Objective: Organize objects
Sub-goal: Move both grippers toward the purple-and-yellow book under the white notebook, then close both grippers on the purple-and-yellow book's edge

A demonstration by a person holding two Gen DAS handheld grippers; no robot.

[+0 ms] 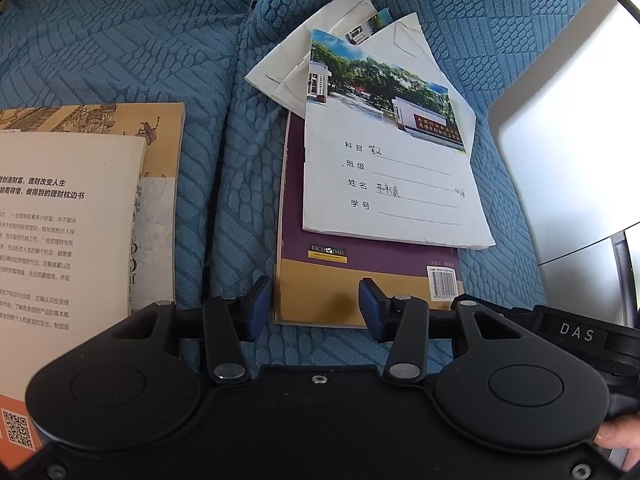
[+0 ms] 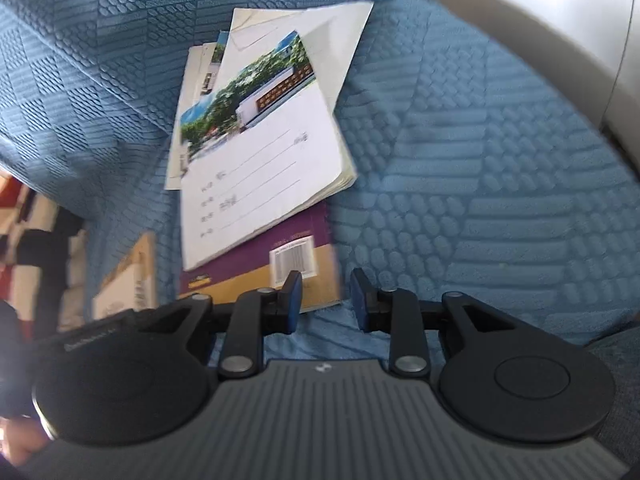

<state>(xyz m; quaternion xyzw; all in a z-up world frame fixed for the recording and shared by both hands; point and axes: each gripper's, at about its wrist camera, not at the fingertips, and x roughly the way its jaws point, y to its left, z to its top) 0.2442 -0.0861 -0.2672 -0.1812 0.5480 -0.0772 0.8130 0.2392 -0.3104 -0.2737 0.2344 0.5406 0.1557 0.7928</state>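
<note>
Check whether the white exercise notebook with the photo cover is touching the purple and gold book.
Touching. The left wrist view shows the white photo-cover notebook lying flat on the purple and gold book, covering its upper part; the right wrist view agrees.

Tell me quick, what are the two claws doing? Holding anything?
Left claw: open, straddling the near edge of the purple book, not squeezing.
Right claw: open, holding nothing, at the book's corner.

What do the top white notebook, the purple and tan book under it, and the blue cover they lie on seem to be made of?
Notebook: thin matte paper; page edges show.
Purple and tan book: paperback card, probably slightly glossy; printed barcode.
Blue cover: soft woven fabric, embossed patterns.
</note>
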